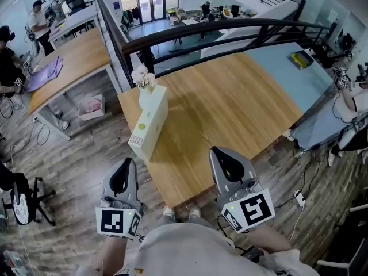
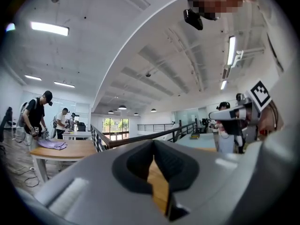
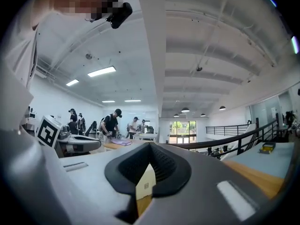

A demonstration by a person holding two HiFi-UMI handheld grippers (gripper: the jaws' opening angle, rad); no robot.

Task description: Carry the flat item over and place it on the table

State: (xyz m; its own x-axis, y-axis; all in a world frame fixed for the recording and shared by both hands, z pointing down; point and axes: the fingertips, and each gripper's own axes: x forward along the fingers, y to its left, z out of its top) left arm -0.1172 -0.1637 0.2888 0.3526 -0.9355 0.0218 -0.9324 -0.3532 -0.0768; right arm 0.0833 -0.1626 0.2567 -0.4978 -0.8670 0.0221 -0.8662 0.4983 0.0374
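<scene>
- Wooden worktop: seen in the head view ahead of the person, set at an angle w/ its near corner between the two tools; a dark railing is seen behind its far edge.
- Pale blue sheet: laid over the worktop's far right part; a small yellow thing is seen on it, too small to be told.
- Second worktop: seen well apart at far left, w/ a purple cloth on it and people beside it.
- Box: long, cream, flat; found on the wooden worktop along its left edge, near the left corner, held by neither tool. It is also glimpsed in the right gripper view below the meeting jaws.
- Left tool: held low off the worktop's left edge, apart from the box; jaws are brought together w/ nothing between them, only wood showing in the gap below.
- Right tool: held at the worktop's near edge; jaws likewise closed together, nothing gripped.
- Pale flowers: seen at the box's far end; whether they touch it can't be told.
</scene>
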